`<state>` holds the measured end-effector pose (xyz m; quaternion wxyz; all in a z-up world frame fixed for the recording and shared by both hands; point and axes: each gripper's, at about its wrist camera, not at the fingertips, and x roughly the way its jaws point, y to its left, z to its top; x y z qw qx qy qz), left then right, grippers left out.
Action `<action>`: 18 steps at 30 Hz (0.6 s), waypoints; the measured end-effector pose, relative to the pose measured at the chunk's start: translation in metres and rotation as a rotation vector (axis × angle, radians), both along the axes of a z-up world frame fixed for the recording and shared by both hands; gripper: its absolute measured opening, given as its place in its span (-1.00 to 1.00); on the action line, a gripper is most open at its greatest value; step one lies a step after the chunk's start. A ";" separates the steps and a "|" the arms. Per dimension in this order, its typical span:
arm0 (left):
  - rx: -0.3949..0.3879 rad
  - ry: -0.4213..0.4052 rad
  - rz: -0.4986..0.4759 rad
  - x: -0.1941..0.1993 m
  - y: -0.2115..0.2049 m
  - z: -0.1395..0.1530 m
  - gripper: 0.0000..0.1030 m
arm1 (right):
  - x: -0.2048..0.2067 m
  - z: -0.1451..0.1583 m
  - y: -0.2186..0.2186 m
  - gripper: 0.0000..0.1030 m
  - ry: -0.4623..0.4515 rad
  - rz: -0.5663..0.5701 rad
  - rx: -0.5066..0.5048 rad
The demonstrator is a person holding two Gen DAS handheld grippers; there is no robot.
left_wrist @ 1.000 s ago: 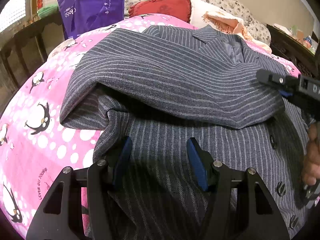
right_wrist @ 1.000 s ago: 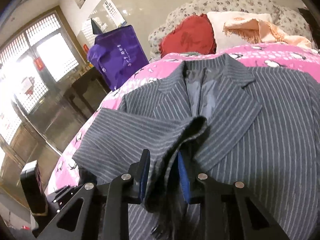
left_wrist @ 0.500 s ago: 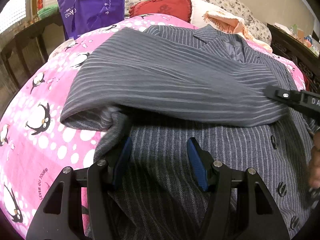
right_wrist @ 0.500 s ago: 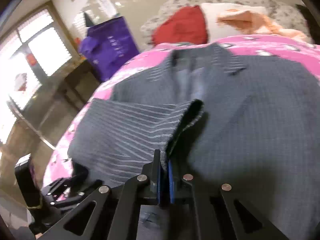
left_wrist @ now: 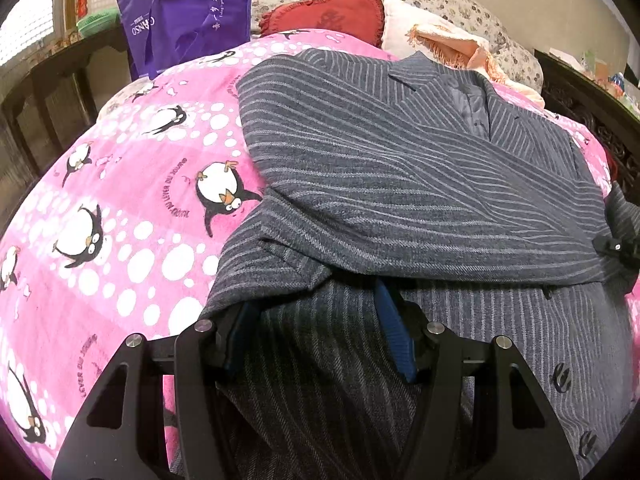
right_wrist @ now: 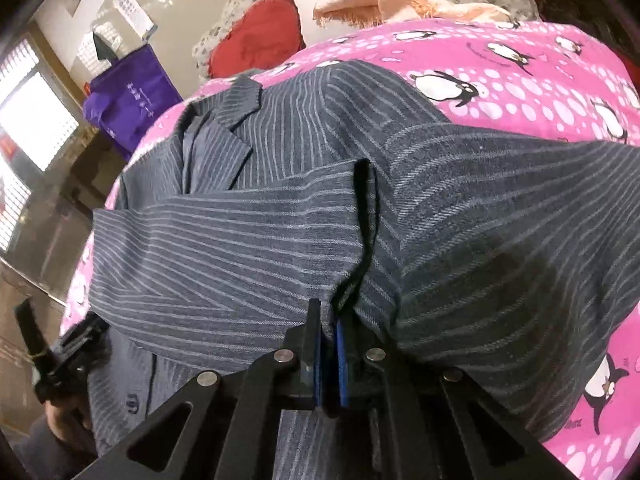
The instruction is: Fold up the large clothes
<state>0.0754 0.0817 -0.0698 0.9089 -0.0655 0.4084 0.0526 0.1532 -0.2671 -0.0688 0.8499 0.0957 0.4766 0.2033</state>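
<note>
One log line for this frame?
left gripper: open, over striped jacket | right gripper: shut on sleeve, folded across front

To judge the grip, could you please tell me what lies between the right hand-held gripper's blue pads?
The grey pinstriped wool jacket's sleeve cuff, pinched there, in the right wrist view.

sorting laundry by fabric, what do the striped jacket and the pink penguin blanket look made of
Striped jacket: looks like woven wool or a wool blend, matte, with diagonal twill texture showing. Pink penguin blanket: seemingly soft printed fleece, slightly fuzzy; the fibre can't be confirmed.
</note>
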 end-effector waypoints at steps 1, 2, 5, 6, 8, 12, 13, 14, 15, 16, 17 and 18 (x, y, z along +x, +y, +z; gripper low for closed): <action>-0.003 -0.004 0.009 -0.004 0.001 0.002 0.14 | 0.001 0.000 0.002 -0.90 0.005 -0.006 -0.003; -0.004 -0.007 0.010 -0.008 0.001 0.004 0.14 | 0.000 0.001 0.002 -0.90 0.006 -0.010 -0.004; -0.019 -0.021 0.008 -0.024 0.004 0.015 0.13 | -0.005 0.010 0.002 -0.90 -0.026 -0.004 -0.043; -0.023 -0.033 0.011 -0.027 0.005 0.021 0.13 | -0.005 0.011 0.000 -0.90 -0.027 -0.009 -0.056; -0.042 -0.072 0.013 -0.028 0.007 0.036 0.13 | -0.007 0.011 -0.005 -0.90 -0.016 -0.011 -0.064; 0.013 -0.161 0.034 -0.010 0.006 0.069 0.14 | -0.018 0.027 -0.009 -0.85 -0.051 -0.008 -0.054; 0.013 -0.170 0.038 -0.006 0.008 0.073 0.14 | -0.021 0.034 -0.011 -0.78 -0.069 -0.021 -0.055; 0.009 -0.186 0.051 0.001 0.011 0.079 0.14 | -0.026 0.043 -0.012 -0.74 -0.095 -0.033 -0.058; 0.003 -0.201 0.067 0.010 0.015 0.084 0.13 | -0.030 0.050 -0.013 -0.71 -0.124 -0.043 -0.061; -0.001 -0.206 0.067 0.019 0.017 0.086 0.14 | -0.034 0.058 -0.012 -0.69 -0.152 -0.049 -0.071; -0.007 -0.197 0.050 0.033 0.019 0.084 0.14 | -0.041 0.068 -0.009 -0.69 -0.204 -0.044 -0.080; -0.021 -0.161 0.023 0.051 0.020 0.078 0.14 | -0.044 0.073 -0.005 -0.69 -0.232 -0.036 -0.074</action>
